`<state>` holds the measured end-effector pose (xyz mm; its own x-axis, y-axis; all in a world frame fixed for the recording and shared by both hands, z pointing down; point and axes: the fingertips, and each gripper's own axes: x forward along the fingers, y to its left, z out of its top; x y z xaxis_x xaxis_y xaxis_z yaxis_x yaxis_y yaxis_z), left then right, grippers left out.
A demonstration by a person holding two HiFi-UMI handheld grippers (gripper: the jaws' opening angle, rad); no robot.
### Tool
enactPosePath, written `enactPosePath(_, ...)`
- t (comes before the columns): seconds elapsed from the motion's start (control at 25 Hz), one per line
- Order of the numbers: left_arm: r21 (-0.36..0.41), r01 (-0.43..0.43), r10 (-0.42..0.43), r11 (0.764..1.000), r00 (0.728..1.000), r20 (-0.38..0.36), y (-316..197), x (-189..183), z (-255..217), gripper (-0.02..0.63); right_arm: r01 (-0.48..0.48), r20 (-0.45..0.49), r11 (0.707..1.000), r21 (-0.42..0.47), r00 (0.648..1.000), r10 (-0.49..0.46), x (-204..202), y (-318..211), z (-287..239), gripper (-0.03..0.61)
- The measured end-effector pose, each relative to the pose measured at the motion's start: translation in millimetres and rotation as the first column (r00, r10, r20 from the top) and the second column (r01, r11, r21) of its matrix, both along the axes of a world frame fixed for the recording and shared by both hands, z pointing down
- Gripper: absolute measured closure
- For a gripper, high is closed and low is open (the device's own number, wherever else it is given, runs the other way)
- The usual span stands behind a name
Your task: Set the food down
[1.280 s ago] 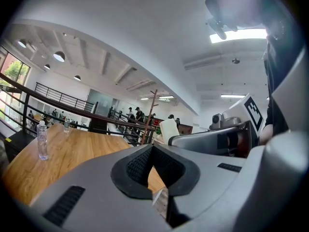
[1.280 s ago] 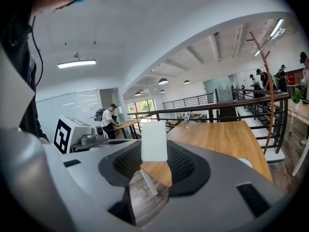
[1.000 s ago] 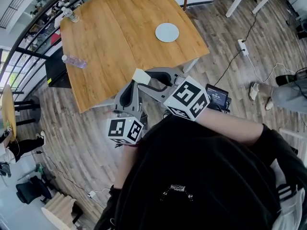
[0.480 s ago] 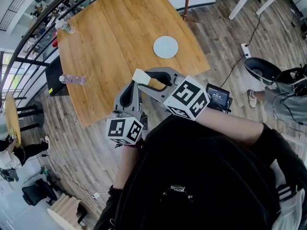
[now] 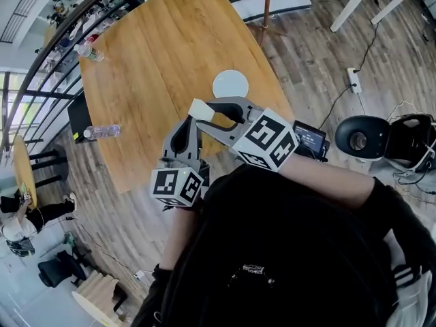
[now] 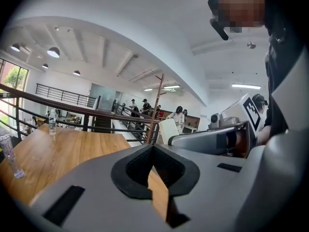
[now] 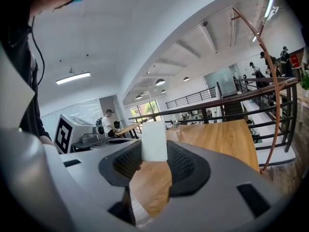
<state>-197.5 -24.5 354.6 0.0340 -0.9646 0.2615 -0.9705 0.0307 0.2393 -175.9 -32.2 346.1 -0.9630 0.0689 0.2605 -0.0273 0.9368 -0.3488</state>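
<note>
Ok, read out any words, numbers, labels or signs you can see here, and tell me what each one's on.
No text is readable in any view.
Left marker cube, right marker cube: black-and-white square patterns, no letters.
Small screen by the right marker cube: lit, too small to read.
Print on the black top: too small to read.
Lying bottle on the table: label too blurred.
White food piece: blank.
</note>
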Motion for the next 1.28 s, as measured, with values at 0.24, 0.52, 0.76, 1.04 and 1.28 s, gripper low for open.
enactPosePath(0.24, -0.039, -0.012, 0.012, 0.999, 1.000, 0.013, -24.2, 0.5, 6.9, 0.609, -0.018, 0.007, 0.999, -0.042, 1.000, 0.019, 0.9, -24.4, 7.6, 0.407)
enactPosePath(0.52, -0.073, -0.022, 0.024, 0.997, 0.999, 0.024, -37.0, 3.9, 11.4, 0.609, -0.027, 0.012, 0.997, -0.078, 1.000, 0.028, 4.4, -37.4, 12.6, 0.407)
enactPosePath(0.76, -0.093, -0.044, 0.045, 0.995, 0.999, 0.015, -45.6, 3.7, 16.7, 0.611, -0.046, 0.001, 0.994, -0.098, 0.999, 0.046, 4.2, -45.4, 18.1, 0.407)
enactPosePath(1.04, -0.084, -0.102, 0.104, 0.991, 0.994, 0.023, -64.1, -3.9, 14.4, 0.609, -0.096, -0.001, 0.992, -0.087, 0.995, 0.097, -3.0, -62.7, 15.9, 0.407)
enactPosePath(1.28, -0.066, -0.129, 0.131, 0.989, 0.991, 0.026, -75.9, -17.2, 5.2, 0.609, -0.122, 0.004, 0.990, -0.068, 0.992, 0.123, -16.2, -73.8, 6.3, 0.407)
